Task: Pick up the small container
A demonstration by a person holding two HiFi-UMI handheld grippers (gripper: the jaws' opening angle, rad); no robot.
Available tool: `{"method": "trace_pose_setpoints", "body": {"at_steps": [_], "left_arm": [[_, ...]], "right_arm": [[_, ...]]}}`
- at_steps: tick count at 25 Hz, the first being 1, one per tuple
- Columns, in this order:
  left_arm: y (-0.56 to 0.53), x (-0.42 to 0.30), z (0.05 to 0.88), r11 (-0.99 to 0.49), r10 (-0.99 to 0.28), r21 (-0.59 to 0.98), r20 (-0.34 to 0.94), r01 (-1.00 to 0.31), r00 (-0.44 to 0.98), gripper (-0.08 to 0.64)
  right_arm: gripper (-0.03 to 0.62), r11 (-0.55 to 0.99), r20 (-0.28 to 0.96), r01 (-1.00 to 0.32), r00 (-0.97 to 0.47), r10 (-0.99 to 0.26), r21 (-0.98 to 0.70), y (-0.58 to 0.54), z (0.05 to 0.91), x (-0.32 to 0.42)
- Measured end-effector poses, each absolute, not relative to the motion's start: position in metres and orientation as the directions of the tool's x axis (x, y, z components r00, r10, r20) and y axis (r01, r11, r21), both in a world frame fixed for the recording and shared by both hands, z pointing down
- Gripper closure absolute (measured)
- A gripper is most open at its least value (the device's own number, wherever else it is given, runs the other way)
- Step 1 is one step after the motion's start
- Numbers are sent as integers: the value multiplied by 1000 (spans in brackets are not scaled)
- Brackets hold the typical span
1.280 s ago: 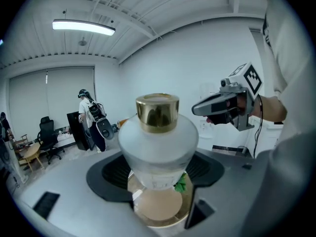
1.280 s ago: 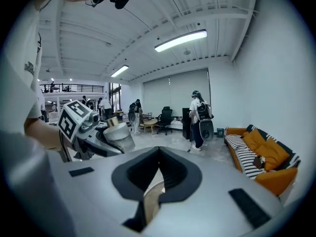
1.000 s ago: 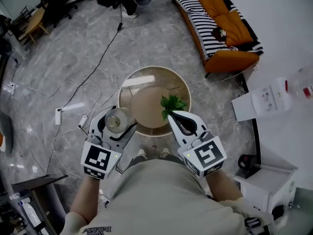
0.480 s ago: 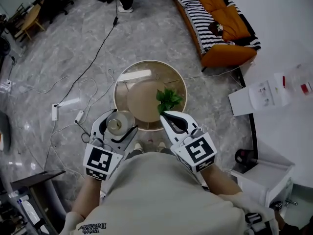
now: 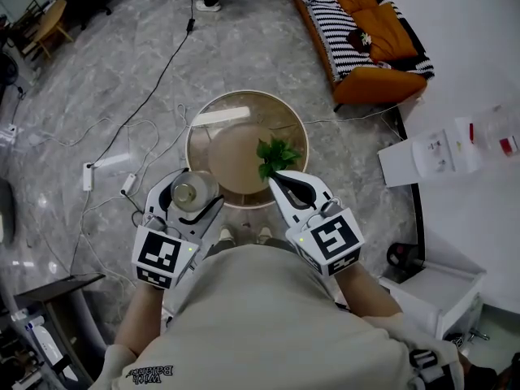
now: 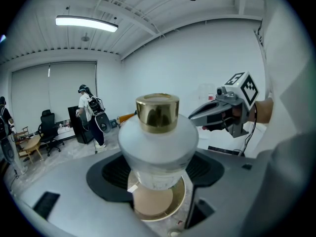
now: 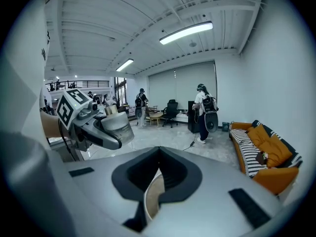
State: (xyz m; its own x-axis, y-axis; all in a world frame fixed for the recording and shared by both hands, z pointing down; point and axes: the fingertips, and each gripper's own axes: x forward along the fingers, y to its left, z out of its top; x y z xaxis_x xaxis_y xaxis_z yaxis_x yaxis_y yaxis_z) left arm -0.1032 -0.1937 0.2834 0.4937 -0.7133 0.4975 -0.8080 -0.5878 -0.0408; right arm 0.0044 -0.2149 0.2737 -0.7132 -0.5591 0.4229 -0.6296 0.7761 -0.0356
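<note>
The small container (image 5: 188,192) is a frosted white jar with a gold cap (image 6: 157,113). My left gripper (image 5: 193,188) is shut on it and holds it upright in the air, near the left front rim of the round table (image 5: 205,130). In the left gripper view the dark pads grip the sides of the jar's body (image 6: 158,141). My right gripper (image 5: 278,178) is shut with nothing in it, its tips just below a small green plant (image 5: 275,154) on the table. In the right gripper view its jaws (image 7: 159,157) meet, and the left gripper with the container (image 7: 116,124) shows at the left.
An orange and striped sofa (image 5: 357,31) stands at the back right. Cables and a power strip (image 5: 88,175) lie on the marble floor to the left. White furniture (image 5: 455,153) is at the right. A person with a backpack (image 7: 203,110) stands far off.
Both grippers keep their pose, and the container stays in the left jaws. The head view has shifted slightly, so table and grippers sit a little higher and further left.
</note>
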Motion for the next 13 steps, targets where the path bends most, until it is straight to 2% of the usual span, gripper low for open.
{"method": "trace_pose_setpoints", "body": {"at_steps": [13], "left_arm": [[-192, -97, 281, -583, -715, -21, 487, -812, 501, 235]], "right_arm": [[596, 770, 431, -637, -701, -568, -21, -218, 276, 17]]}}
